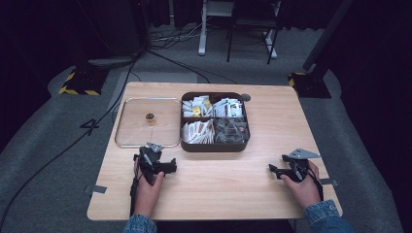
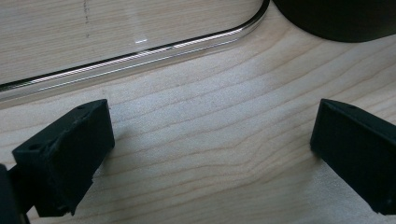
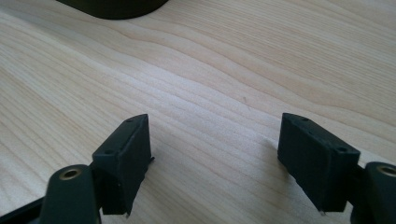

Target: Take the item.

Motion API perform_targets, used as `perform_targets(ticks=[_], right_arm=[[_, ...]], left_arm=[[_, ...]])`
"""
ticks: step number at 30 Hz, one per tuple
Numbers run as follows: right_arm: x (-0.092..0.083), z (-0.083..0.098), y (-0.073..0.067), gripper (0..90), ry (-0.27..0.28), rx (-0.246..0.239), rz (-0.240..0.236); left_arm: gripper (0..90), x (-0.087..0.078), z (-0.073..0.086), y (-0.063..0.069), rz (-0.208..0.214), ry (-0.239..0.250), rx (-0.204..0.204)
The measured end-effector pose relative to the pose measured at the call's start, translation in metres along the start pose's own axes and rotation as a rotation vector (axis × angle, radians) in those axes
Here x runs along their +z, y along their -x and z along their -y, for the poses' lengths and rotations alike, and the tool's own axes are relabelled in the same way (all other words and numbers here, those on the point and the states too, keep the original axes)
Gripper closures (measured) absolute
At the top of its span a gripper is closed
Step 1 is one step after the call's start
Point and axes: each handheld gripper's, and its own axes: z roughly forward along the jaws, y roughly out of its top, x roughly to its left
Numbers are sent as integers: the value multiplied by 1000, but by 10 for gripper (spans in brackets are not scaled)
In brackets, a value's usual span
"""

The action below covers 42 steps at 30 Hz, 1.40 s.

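Nearest the camera, the person's two denim sleeves came in over the near edge of the pale wooden table (image 1: 218,194), each hand wrapped around a black gripper resting low on the wood. The left gripper (image 1: 171,167) sat just in front of the clear lid (image 1: 127,131), which lay flat on the table with a small brass knob (image 1: 150,117) at its middle; its jaws stood wide apart with bare wood between them. The right gripper (image 1: 272,168) lay well apart from it, near the table's right side, its jaws likewise spread wide and holding nothing. Beyond and between the two sat the dark brown box (image 1: 214,146), uncovered, its four compartments packed with small sachets (image 1: 198,132), touching the lid's right edge.
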Motion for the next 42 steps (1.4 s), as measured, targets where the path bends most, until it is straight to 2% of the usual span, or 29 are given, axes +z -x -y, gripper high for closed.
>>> perform_targets(ticks=[11,26,31,33,37,42], right_arm=[[0,0,0,251,-2,1,-6],[0,0,-5,252,-4,17,15],[0,-1,-4,270,-2,1,-7],[0,-1,-2,305,-1,-19,-35],[-3,-7,1,345,-17,-18,-62],[-9,-21,3,366,-4,-39,-52]], left_arm=[[0,0,0,0,-3,2,2],[0,0,0,0,-3,1,1],[0,0,0,0,-1,-1,-2],[0,0,0,0,-1,-1,-2],[0,0,-1,0,0,-1,0],[0,0,-1,0,0,0,0]])
